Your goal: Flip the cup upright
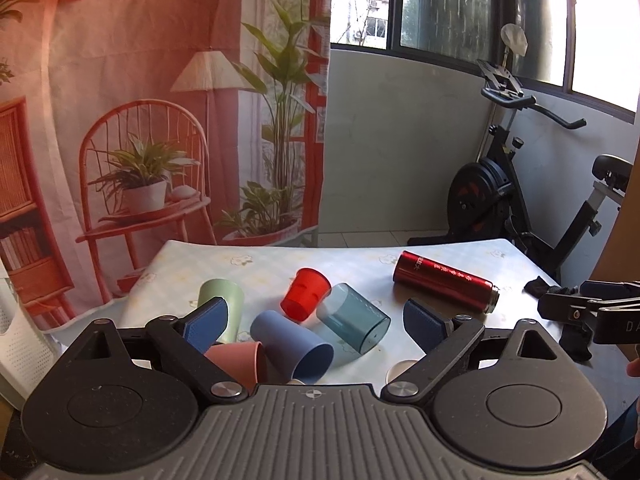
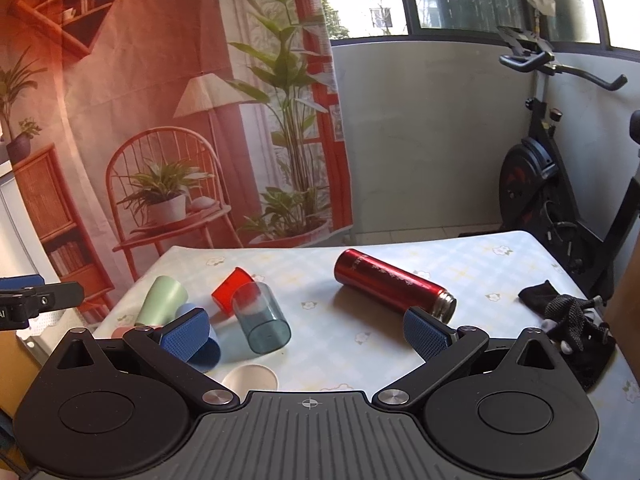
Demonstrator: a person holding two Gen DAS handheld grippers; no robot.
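Several cups lie on their sides in a cluster on the table: a green cup [image 1: 224,300], a red cup [image 1: 306,294], a clear teal cup [image 1: 354,326], a blue cup [image 1: 294,346] and a pink cup [image 1: 240,362]. My left gripper [image 1: 316,324] is open and empty, held just above and before the cluster. My right gripper [image 2: 308,334] is open and empty, to the right of the cups; in its view show the green cup [image 2: 162,300], red cup [image 2: 232,290], teal cup [image 2: 262,322] and a white cup rim [image 2: 250,378].
A red thermos [image 1: 444,282] lies on its side at the table's right, also in the right wrist view [image 2: 394,284]. Black gloves [image 2: 572,320] lie at the right edge. The table [image 2: 460,264] has a pale flowered cloth. An exercise bike [image 1: 512,188] stands behind.
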